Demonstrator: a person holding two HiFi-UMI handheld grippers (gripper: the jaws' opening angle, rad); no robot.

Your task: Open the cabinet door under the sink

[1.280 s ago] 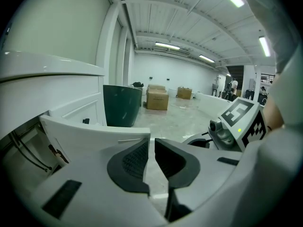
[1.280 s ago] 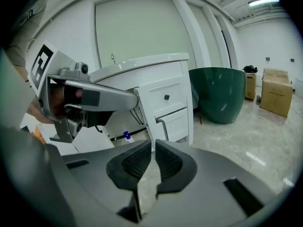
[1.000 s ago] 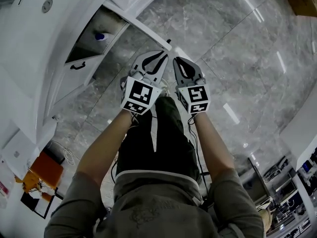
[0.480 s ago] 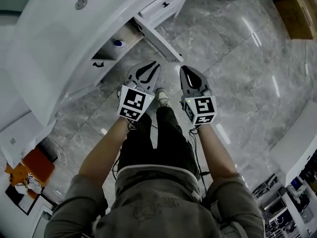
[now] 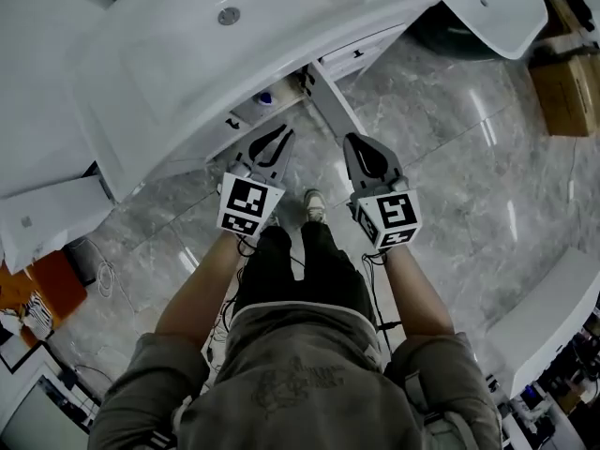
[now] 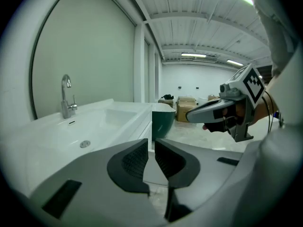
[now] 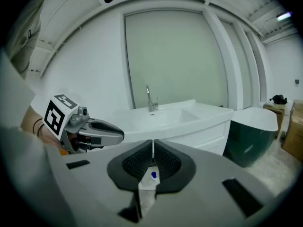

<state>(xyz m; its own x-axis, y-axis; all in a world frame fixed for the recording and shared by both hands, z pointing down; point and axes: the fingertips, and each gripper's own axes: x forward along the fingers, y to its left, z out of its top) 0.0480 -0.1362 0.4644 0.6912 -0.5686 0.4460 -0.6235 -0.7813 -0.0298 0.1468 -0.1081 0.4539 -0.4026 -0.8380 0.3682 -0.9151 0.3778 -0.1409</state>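
Note:
The white sink (image 5: 187, 64) fills the top of the head view, and under it the cabinet door (image 5: 328, 101) stands swung out toward me. A small blue-capped item (image 5: 265, 97) shows inside the open cabinet. My left gripper (image 5: 284, 131) hovers in front of the opening, touching nothing; its jaws are slightly apart with nothing between them (image 6: 151, 143). Beside it my right gripper (image 5: 349, 139) has its pads together and is empty (image 7: 153, 143). Both point toward the sink (image 7: 175, 117), whose faucet (image 7: 150, 98) rises behind the basin.
A dark green tub with a white rim (image 5: 487, 7) stands right of the sink. Cardboard boxes (image 5: 567, 92) lie at the far right. My legs and a shoe (image 5: 312, 204) are below the grippers on the grey marble floor (image 5: 450, 186). Orange clutter (image 5: 37, 289) sits at the left.
Both grippers have risen together, side by side, away from the floor. The head view has shifted so more of the sink top shows. The jaws look the same.

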